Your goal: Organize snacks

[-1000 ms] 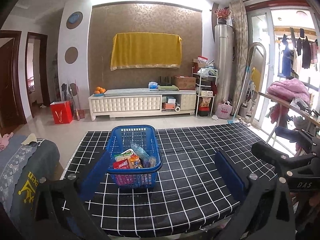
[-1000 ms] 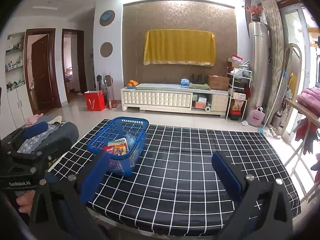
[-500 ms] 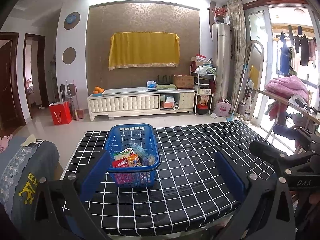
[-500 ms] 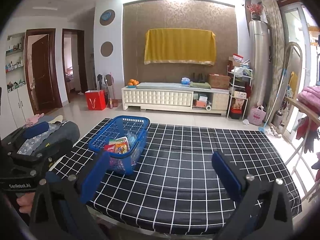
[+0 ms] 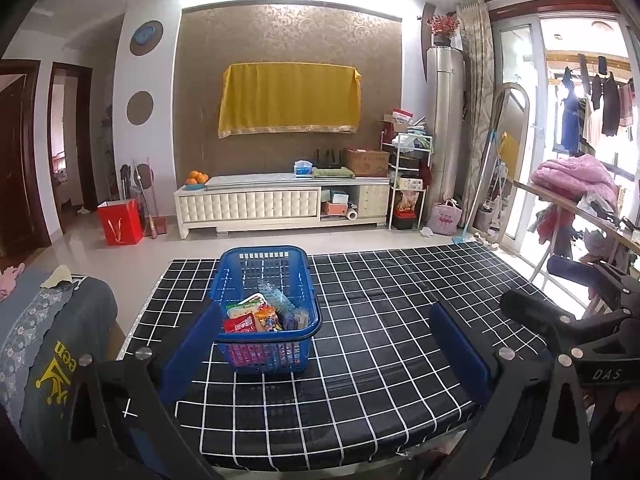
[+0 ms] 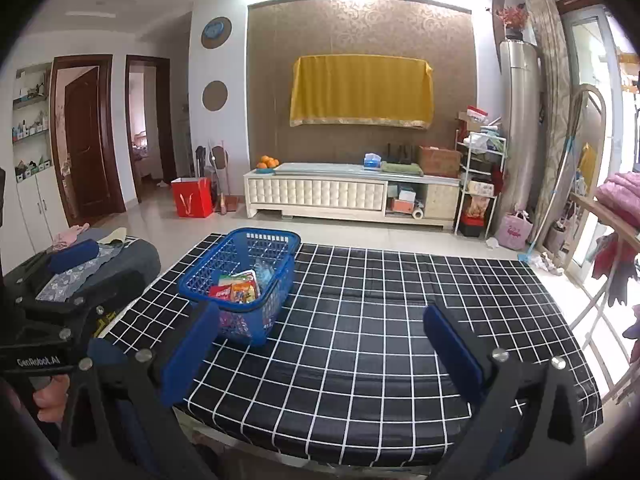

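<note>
A blue plastic basket (image 5: 264, 276) (image 6: 244, 256) stands on the black table with a white grid (image 5: 392, 320) (image 6: 380, 320), toward its left side. Several snack packets (image 5: 260, 316) (image 6: 236, 288) lie inside it, red and orange ones on top. My left gripper (image 5: 324, 344) is open near the table's front edge, the basket just beyond its left finger. My right gripper (image 6: 320, 344) is open too, to the right of the basket, with nothing between its fingers. Each gripper shows at the edge of the other's view.
A dark cushion with a patterned cloth (image 5: 48, 328) (image 6: 96, 268) lies off the table's left side. A clothes rack with pink bedding (image 5: 572, 184) stands at the right. A white cabinet (image 5: 280, 204) and a red bag (image 5: 120, 222) stand by the far wall.
Both cameras have drifted slightly; the basket sits a touch lower and nearer in the left wrist view. Both grippers stay open and the basket has not moved.
</note>
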Demonstrator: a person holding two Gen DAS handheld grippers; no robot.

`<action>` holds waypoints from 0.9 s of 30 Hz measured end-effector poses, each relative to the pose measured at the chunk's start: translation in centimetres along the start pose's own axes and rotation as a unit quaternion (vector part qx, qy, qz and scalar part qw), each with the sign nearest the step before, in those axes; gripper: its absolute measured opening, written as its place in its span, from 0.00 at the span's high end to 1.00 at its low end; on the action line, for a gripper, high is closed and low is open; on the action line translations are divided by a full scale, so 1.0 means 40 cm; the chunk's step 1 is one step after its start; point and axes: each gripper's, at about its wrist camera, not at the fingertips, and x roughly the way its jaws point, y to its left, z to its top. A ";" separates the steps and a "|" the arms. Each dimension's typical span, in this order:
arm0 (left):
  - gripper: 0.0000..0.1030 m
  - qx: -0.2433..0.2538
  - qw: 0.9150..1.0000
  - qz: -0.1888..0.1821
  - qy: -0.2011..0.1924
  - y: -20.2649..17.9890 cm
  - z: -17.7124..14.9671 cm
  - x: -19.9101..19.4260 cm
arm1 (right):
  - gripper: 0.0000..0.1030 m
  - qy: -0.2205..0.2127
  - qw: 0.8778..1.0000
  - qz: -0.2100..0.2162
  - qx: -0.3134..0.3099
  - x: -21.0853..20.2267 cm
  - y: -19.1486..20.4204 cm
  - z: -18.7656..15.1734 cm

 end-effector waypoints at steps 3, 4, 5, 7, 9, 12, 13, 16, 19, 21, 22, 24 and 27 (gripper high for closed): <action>0.00 -0.005 1.000 0.003 -0.002 0.005 0.000 -0.003 | 0.00 -0.002 1.000 -0.002 0.000 -0.003 0.001 0.001; 0.00 -0.006 1.000 0.002 -0.002 0.006 0.000 -0.003 | 0.00 -0.002 1.000 -0.002 0.000 -0.003 0.002 -0.001; 0.00 -0.007 1.000 0.001 0.000 0.006 0.001 -0.003 | 0.00 -0.002 1.000 -0.002 0.001 -0.003 0.002 -0.001; 0.00 -0.008 1.000 0.000 0.000 0.007 0.001 -0.005 | 0.00 -0.001 1.000 -0.003 0.001 -0.003 0.001 0.000; 0.00 -0.007 1.000 0.005 -0.003 0.007 0.002 -0.006 | 0.00 -0.001 1.000 -0.003 0.001 -0.005 0.000 0.001; 0.00 -0.006 1.000 0.005 -0.005 0.006 0.001 -0.008 | 0.00 -0.001 1.000 -0.002 0.000 -0.006 0.001 0.000; 0.00 -0.005 1.000 0.004 -0.004 0.006 0.000 -0.007 | 0.00 -0.002 1.000 -0.003 0.000 -0.006 0.003 0.000; 0.00 -0.002 1.000 0.003 -0.004 0.002 -0.001 -0.009 | 0.00 -0.003 1.000 -0.003 -0.001 -0.006 0.004 -0.001; 0.00 0.000 1.000 0.003 -0.002 0.000 -0.004 -0.009 | 0.00 -0.004 1.000 -0.004 -0.001 -0.006 0.004 -0.001; 0.00 0.001 1.000 0.003 -0.001 -0.002 -0.006 -0.009 | 0.00 -0.005 1.000 -0.004 -0.001 -0.006 0.006 -0.001; 0.00 0.002 1.000 0.002 -0.001 -0.002 -0.008 -0.009 | 0.00 -0.005 1.000 -0.004 -0.001 -0.007 0.006 -0.001; 0.00 0.001 1.000 0.002 0.000 -0.002 -0.008 -0.009 | 0.00 -0.004 1.000 -0.003 -0.001 -0.007 0.006 -0.002; 0.00 0.004 1.000 0.001 0.001 -0.005 -0.007 -0.008 | 0.00 -0.004 1.000 -0.003 -0.001 -0.010 0.005 -0.004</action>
